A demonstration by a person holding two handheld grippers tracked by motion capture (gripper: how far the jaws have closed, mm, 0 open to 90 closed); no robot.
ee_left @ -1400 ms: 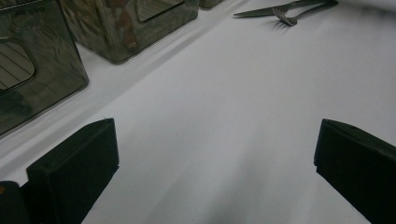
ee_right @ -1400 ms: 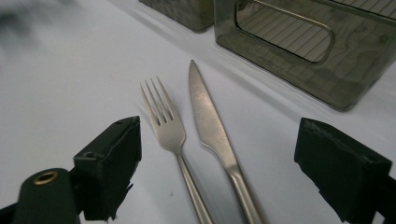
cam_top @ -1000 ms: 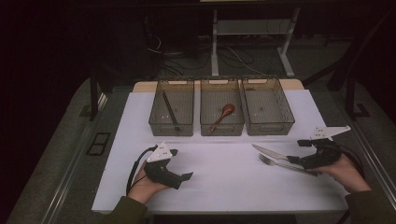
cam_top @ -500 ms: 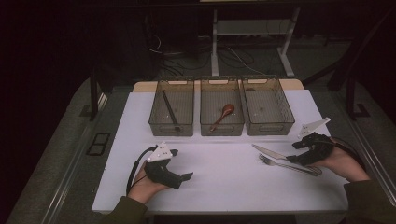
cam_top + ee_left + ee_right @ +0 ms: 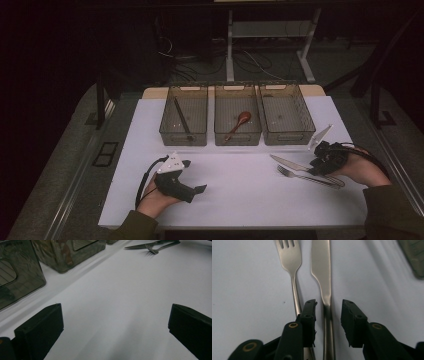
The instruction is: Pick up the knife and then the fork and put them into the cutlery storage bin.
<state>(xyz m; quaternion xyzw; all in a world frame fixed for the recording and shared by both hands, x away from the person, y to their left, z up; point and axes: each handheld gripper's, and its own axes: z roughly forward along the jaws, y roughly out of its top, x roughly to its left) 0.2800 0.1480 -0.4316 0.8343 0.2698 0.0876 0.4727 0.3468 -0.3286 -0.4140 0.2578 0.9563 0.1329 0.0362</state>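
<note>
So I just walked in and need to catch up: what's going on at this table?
A person is sorting cutlery with two hand-held grippers. The right gripper straddles the knife handle beside the fork; its jaws have just been closing but don't yet press it. The left gripper rests open on the table. A wooden spoon lies in the middle bin.

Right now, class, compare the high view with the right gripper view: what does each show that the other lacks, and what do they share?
High view alone: three bins in a row, the left bin with a dark stick, the middle bin with a wooden spoon, the right bin, plus the left gripper resting on the white table.

Right gripper view alone: a close look at the right gripper, whose jaws have just been closing astride the knife handle with gaps either side.

Shared: the knife and the fork, side by side.
</note>
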